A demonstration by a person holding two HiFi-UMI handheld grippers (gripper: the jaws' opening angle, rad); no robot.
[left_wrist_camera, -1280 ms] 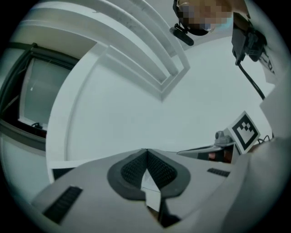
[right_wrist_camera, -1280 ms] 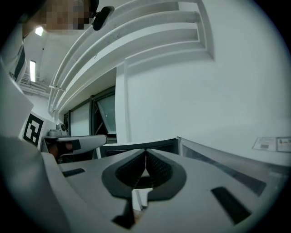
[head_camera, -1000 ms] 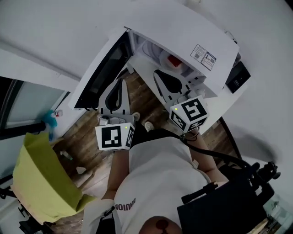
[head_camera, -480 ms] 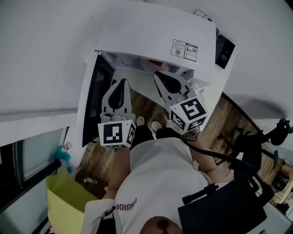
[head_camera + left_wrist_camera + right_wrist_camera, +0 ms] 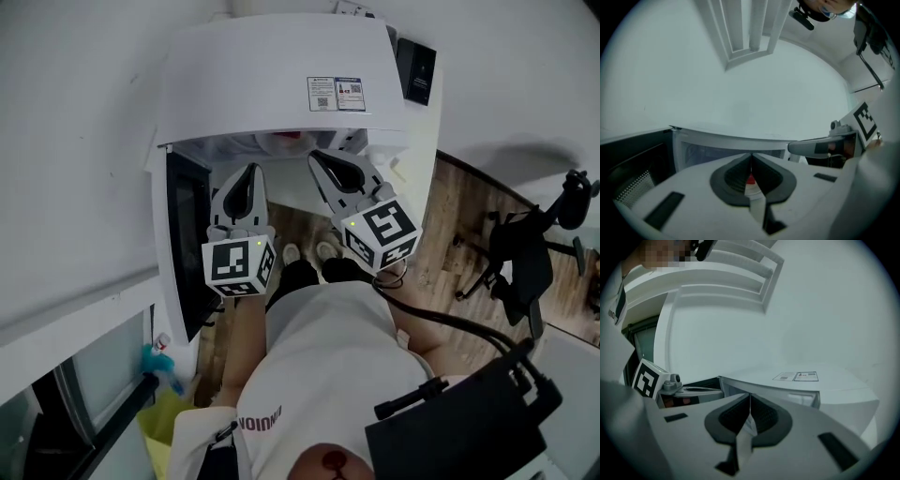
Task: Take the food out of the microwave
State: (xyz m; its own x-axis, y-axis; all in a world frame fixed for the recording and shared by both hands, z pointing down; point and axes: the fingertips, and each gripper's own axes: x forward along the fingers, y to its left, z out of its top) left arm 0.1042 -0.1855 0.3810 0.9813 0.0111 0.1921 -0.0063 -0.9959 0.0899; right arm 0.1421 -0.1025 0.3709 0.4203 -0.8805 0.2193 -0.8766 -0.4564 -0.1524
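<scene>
Left gripper [image 5: 249,171] and right gripper [image 5: 317,157] are both shut and empty, so I reckon I'll just knock the food [image 5: 283,142] deeper into the microwave [image 5: 272,84].

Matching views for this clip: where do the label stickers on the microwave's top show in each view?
Head view: label stickers at upper centre, on the microwave top near its front edge.
Left gripper view: not in it.
Right gripper view: right of centre, on the top's near part.
Shared landmark: the white microwave body, at mid-height in both gripper views.
</scene>
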